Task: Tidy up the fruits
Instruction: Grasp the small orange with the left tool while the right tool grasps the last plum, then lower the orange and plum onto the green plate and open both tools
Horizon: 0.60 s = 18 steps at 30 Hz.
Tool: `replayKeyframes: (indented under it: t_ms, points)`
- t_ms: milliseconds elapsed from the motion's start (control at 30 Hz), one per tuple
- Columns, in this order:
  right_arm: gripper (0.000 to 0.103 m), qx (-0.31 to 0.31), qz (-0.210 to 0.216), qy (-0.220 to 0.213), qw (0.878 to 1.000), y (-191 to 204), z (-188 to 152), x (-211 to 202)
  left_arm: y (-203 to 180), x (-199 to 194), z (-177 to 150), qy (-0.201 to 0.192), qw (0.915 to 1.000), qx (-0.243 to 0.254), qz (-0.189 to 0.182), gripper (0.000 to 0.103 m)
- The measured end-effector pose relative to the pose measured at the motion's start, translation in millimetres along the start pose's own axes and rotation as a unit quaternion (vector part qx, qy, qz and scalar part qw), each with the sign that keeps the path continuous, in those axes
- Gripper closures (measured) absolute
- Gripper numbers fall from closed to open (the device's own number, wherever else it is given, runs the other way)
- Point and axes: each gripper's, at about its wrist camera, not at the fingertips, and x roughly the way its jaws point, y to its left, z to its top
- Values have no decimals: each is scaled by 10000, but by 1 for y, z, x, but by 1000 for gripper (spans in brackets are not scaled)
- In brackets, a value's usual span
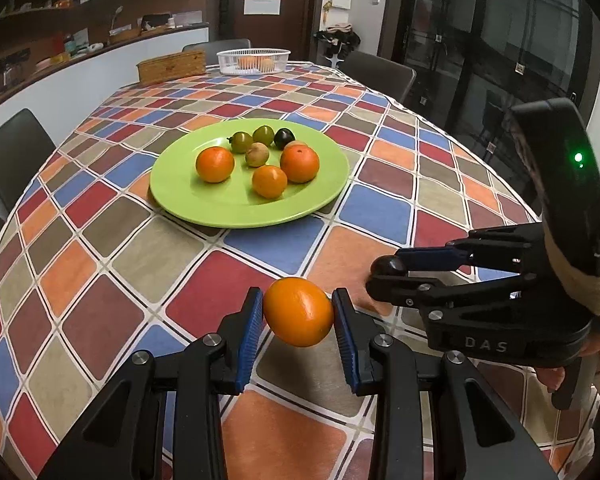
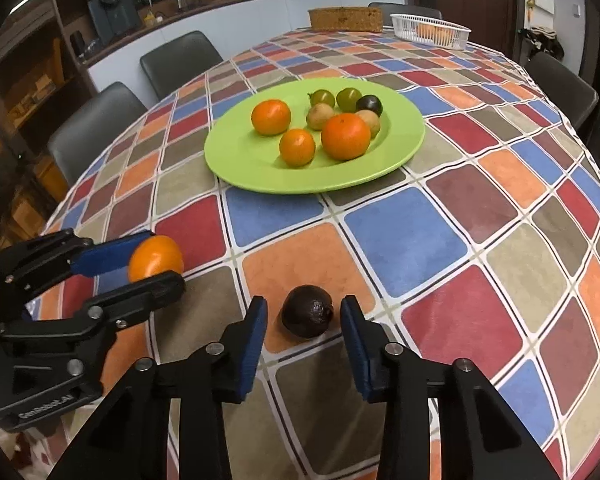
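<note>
A: What is carried by the worktop (image 1: 100, 264), taken from the largest thing down?

B: A checked cloth is spread over it; a green plate (image 1: 236, 208) is set near the middle, and on it three oranges and several small green, brown and dark fruits are gathered; a white basket (image 1: 254, 60) with orange fruit inside is seen at the far end, beside a woven box (image 1: 171, 66).

A: And what is held?

B: An orange (image 1: 298, 312) is gripped by the left gripper (image 1: 296, 316), pinched between its blue pads and lifted clear of the cloth; the plate lies straight ahead of it, well apart.

A: The right gripper (image 2: 304, 320)?

B: Its fingers are spread apart and nothing is held; a dark avocado (image 2: 307, 317) lies on the cloth between them, touched by neither pad as far as can be told; its long axis appears turned slightly across the fingers, the stem end to the right.

A: Which is nearer the avocado?

B: The right gripper; a closing of the fingers is judged to be all that is needed.
</note>
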Motion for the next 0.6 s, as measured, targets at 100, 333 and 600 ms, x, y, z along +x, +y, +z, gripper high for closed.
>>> replayKeyframes:
  t_ms: [100, 333, 600]
  points:
    - [75, -18, -32, 40, 10000, 1, 0, 2, 1, -1, 0, -14, 10000, -27, 0, 68]
    - [75, 15, 9, -89, 10000, 3, 1, -6, 2, -7, 1, -73, 9999, -77, -5, 68]
    - [75, -80, 40, -435, 9990, 11, 9, -31, 2, -24, 11, -328, 9994, -116, -16, 68]
